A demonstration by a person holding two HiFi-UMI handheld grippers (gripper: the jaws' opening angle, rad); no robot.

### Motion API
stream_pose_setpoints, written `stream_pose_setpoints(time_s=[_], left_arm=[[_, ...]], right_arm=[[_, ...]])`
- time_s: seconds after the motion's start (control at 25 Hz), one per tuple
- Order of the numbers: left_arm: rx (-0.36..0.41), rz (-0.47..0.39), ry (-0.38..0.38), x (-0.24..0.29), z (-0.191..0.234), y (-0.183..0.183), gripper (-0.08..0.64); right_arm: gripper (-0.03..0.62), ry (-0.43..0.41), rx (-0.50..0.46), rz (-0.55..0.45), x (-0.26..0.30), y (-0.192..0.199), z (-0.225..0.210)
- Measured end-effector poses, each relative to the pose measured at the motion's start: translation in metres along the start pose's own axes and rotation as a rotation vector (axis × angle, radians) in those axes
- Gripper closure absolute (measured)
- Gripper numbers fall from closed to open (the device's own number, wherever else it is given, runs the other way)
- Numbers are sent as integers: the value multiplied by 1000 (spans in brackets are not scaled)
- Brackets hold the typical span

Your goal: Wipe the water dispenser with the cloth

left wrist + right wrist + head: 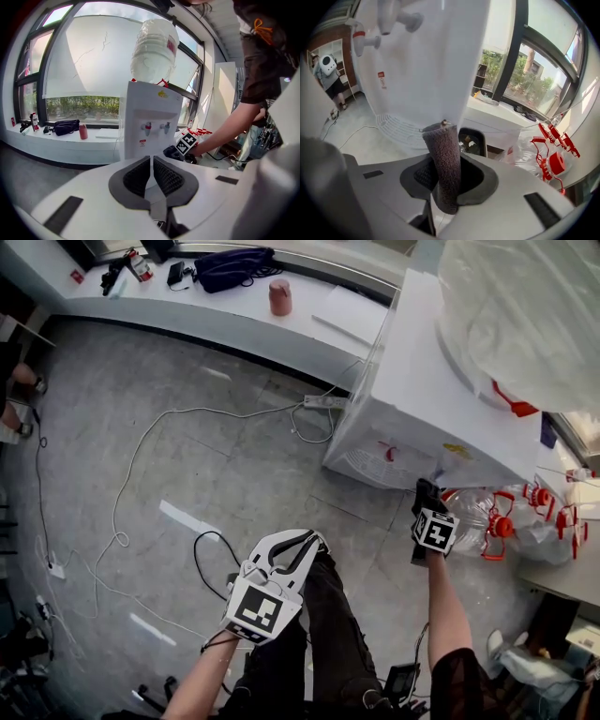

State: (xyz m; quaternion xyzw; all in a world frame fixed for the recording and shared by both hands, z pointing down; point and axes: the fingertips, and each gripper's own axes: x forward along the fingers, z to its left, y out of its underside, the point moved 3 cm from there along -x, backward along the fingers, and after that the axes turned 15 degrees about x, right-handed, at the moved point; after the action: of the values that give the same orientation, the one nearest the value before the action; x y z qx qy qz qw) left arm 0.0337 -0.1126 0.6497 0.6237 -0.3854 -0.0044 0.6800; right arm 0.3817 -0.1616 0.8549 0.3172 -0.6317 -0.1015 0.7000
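The right gripper (443, 177) pinches a rolled grey cloth (442, 145), its tip close against the white water dispenser's (412, 399) lower right front corner. The left gripper (151, 171), jaws nearly together and empty, hangs low at left. Firm, even strokes below the taps (401, 18) would suit.

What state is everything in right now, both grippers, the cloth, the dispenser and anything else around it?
Left gripper: jaws shut, empty.
Right gripper: jaws shut on the cloth.
Cloth: rolled, standing up between the jaws, tip at the dispenser's lower corner.
Water dispenser: upright.
Water bottle: inverted on the dispenser's top.
Cup: upright on the window ledge.
Spare bottles: lying on their sides beside the dispenser.
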Motion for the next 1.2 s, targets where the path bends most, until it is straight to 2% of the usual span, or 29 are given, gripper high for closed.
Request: stream_pose_setpoints(time_s=[0.16, 0.36, 0.56, 0.84, 1.04, 1.2], left_arm=[[3, -15, -11, -6, 1, -12, 529], [31, -36, -3, -32, -5, -39, 529], [50, -64, 0, -76, -11, -71, 529], [76, -83, 12, -162, -28, -109, 529], [77, -98, 10, -214, -42, -129, 529], [43, -125, 11, -242, -57, -142, 529]], right_arm=[[489, -31, -7, -8, -18, -4, -8], [491, -168, 18, -21, -79, -6, 13], [491, -313, 73, -84, -181, -28, 47], [491, -486, 180, -203, -363, -61, 94], [491, -558, 234, -280, -469, -69, 107], [491, -586, 234, -318, -521, -66, 112]])
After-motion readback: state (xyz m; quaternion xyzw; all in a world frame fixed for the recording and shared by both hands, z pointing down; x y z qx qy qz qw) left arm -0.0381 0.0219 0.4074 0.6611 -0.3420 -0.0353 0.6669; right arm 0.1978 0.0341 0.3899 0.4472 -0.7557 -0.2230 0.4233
